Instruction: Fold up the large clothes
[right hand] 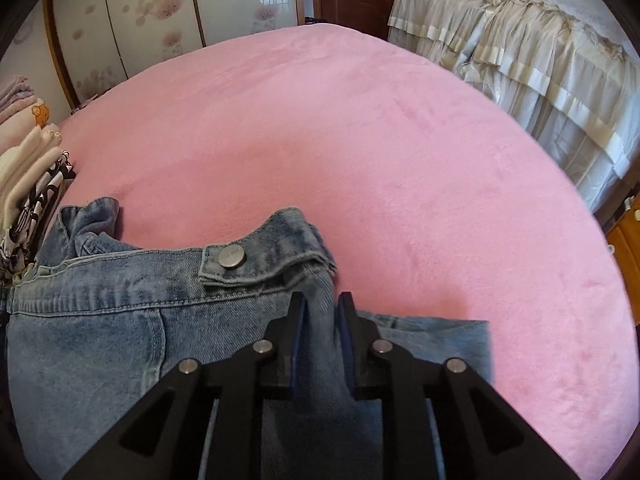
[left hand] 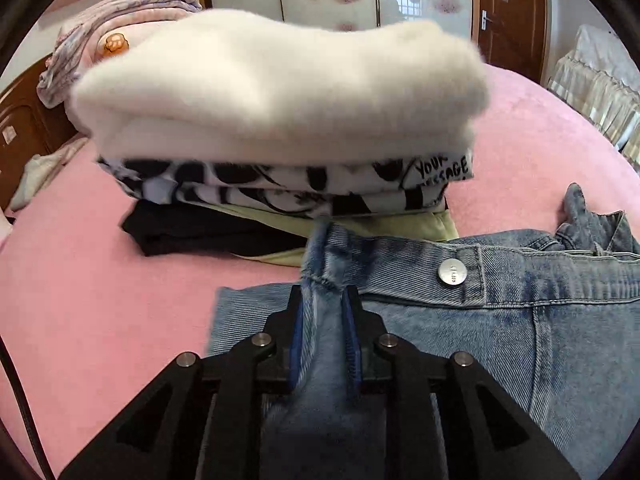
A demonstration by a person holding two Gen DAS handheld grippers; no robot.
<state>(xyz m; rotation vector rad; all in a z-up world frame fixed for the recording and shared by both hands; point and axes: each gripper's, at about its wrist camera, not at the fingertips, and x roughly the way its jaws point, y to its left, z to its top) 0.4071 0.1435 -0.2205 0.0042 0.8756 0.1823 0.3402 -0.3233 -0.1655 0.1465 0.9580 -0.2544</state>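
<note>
Left wrist view: the black-and-white printed garment point(left hand: 280, 188) in the pile of folded clothes point(left hand: 276, 128) carries hand-lettered words, "YOUR" over what looks like "MESSAGE", partly cut off. The metal button point(left hand: 452, 273) on the jeans point(left hand: 520, 340) is stamped with small letters that seem to read "JEANS". The left gripper point(left hand: 323, 300) has its jaws only slightly apart, with a fold of the waistband's left end rising between the blue pads point(left hand: 297, 344); whether they still press it I cannot tell.

The right wrist view shows the waistband's other end instead, its button point(right hand: 232, 257) too blurred to read. The right gripper point(right hand: 322, 304) stands narrowly parted with denim between its fingers, grip likewise unclear. The jeans lie near on the pink bedspread point(right hand: 360, 140), just right of the pile. Only this view shows the cream ruffled cover point(right hand: 520, 60) far right; only the left shows the white fluffy top layer point(left hand: 276, 80) in full.
</note>
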